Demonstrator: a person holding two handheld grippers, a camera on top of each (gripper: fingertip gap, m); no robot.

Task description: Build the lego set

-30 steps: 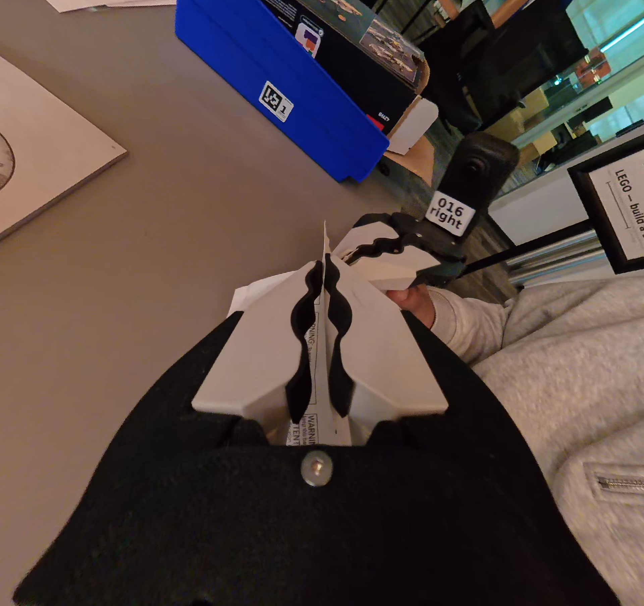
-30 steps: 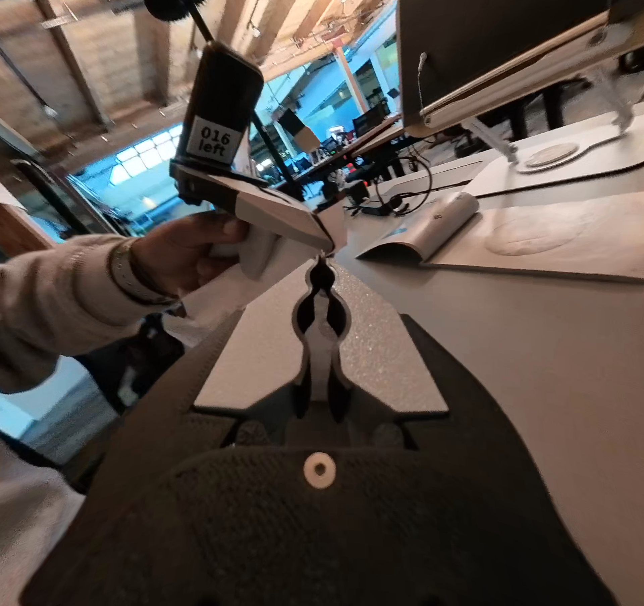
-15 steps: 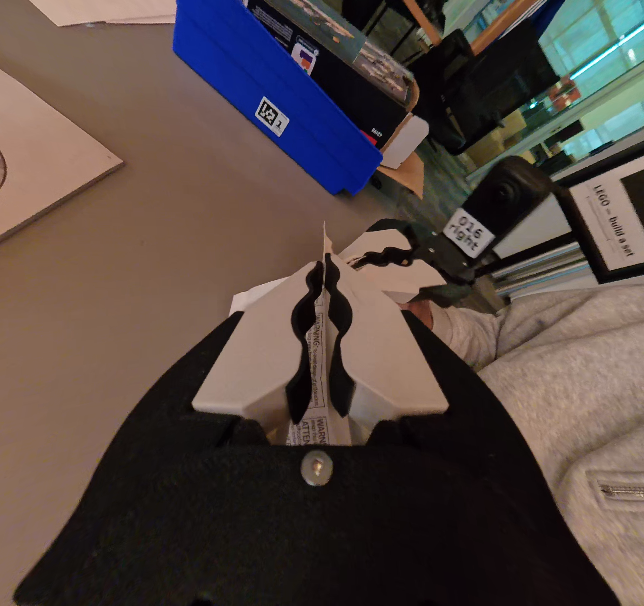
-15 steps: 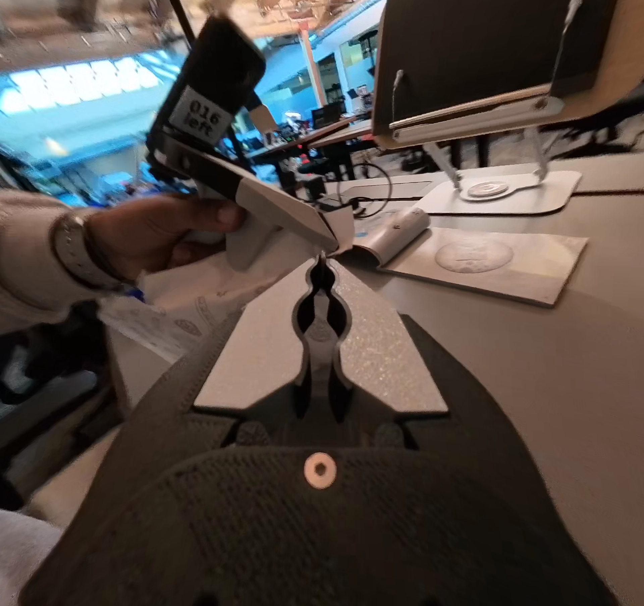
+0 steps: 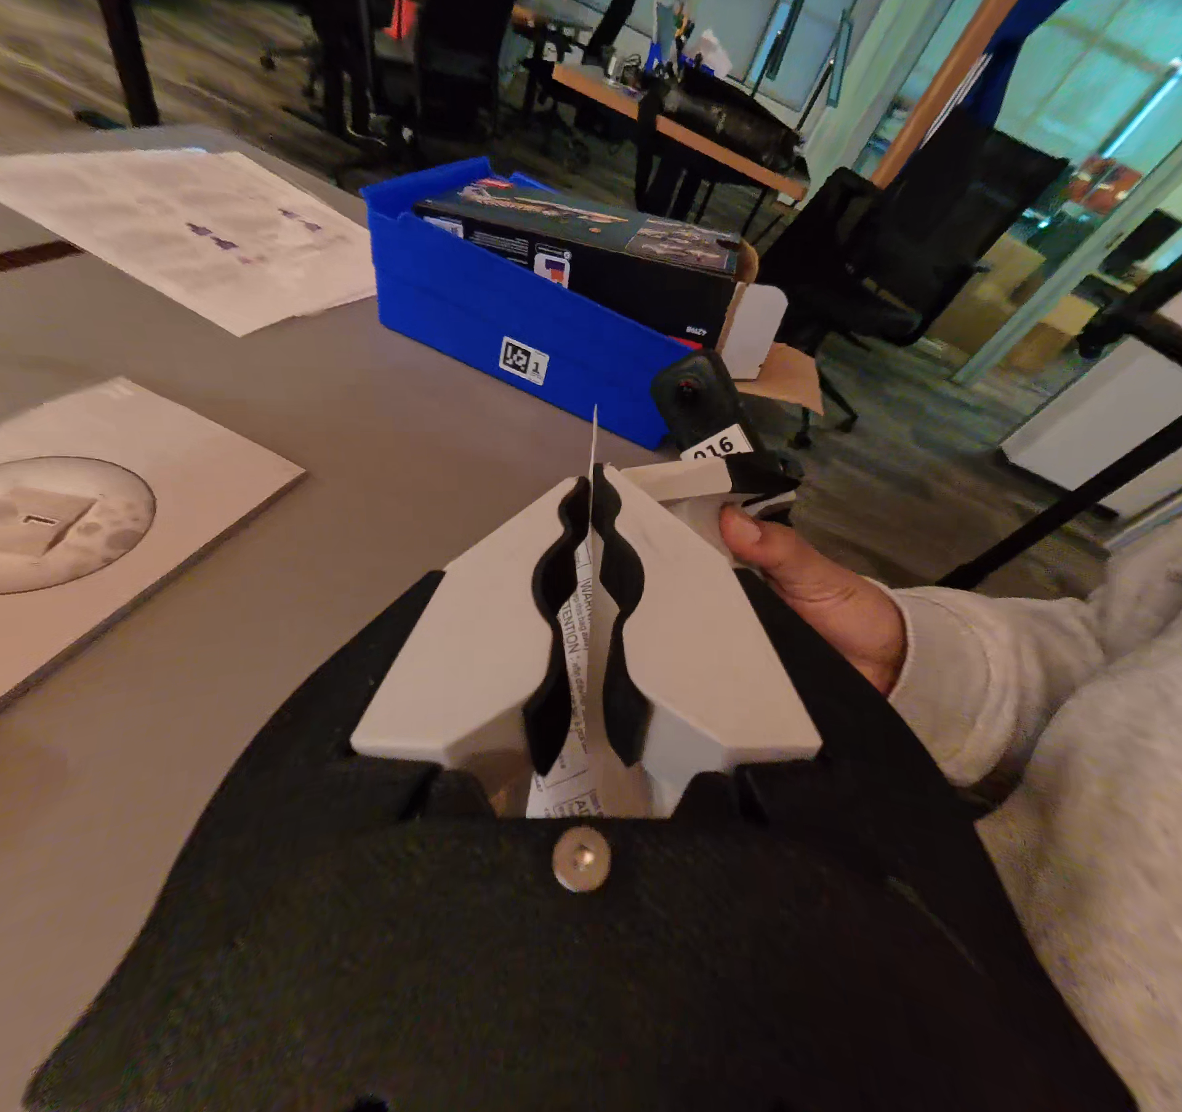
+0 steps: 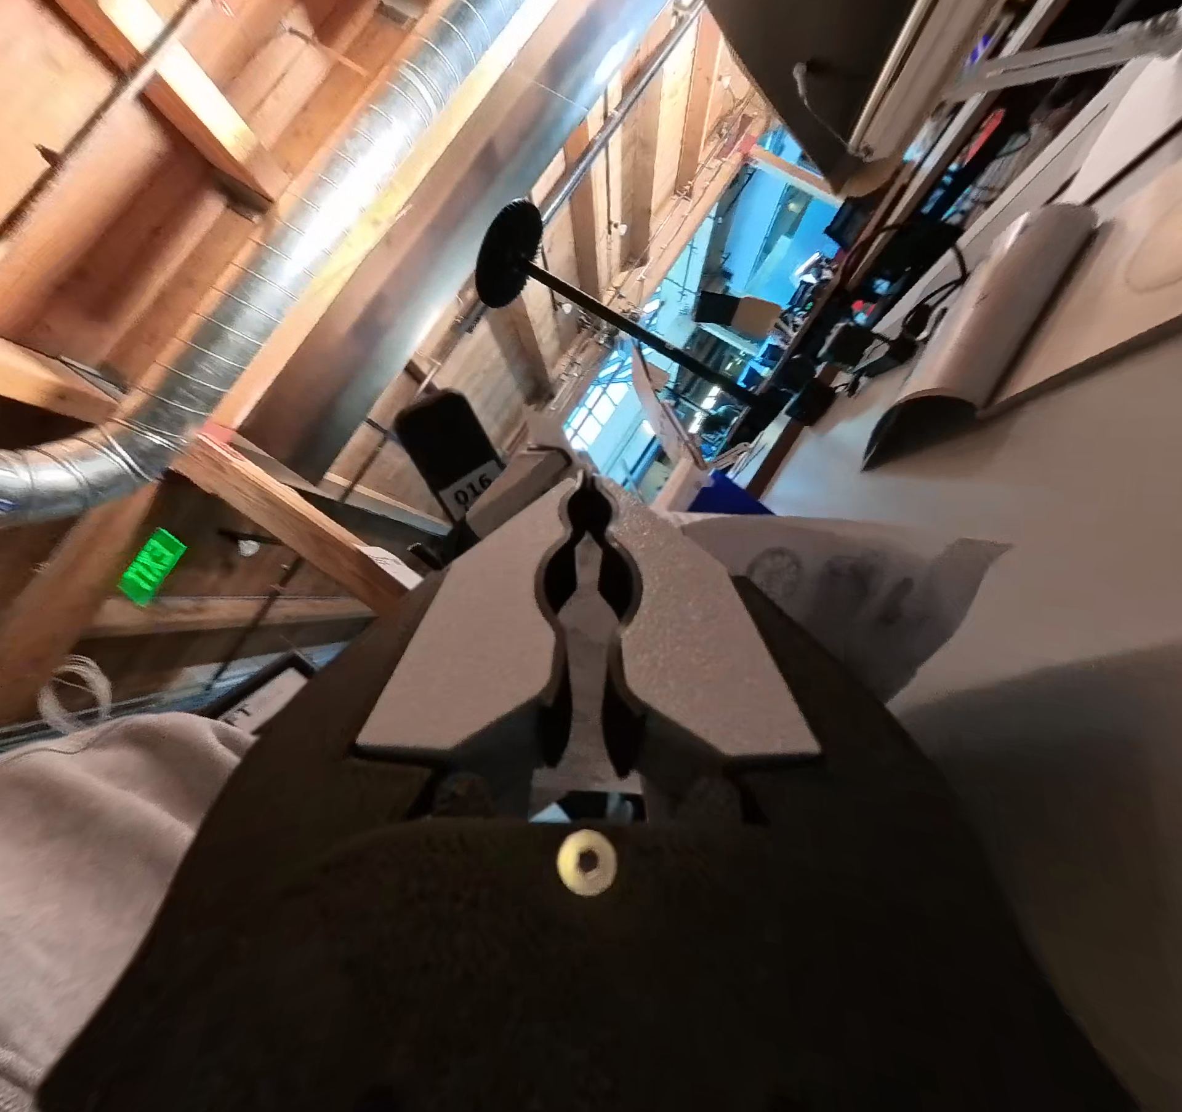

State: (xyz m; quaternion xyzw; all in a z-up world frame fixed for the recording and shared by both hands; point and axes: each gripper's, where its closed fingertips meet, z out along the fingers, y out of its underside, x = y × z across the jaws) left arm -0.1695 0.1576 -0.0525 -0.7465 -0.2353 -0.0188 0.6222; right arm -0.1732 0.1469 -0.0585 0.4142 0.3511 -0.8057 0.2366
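My left gripper [image 5: 591, 480] is shut on a white printed paper bag [image 5: 579, 621], whose thin edge sticks up past the fingertips. It is held above the grey table [image 5: 352, 410]. My right gripper [image 5: 678, 479] is just right of the left one's tips, held by a hand. In the right wrist view my right gripper [image 6: 585, 487] is shut, with pale bag material between its fingers, and the bag [image 6: 844, 576] spreads out to its right. The left gripper's black body [image 6: 460, 455] shows just behind. The bag's contents are hidden.
A blue bin [image 5: 512, 314] holding the set's dark box [image 5: 575, 237] stands ahead near the table's far edge. A booklet with a moon picture [image 5: 96, 506] lies at left, and paper sheets [image 5: 192, 231] lie behind it. An open booklet [image 6: 978, 339] lies on the table. My two grippers' fingertips are within a few centimetres of each other.
Both grippers have tilted upward while staying shut on the bag. The right gripper has rolled sharply and now faces the ceiling. The left view now looks across the table into the room.
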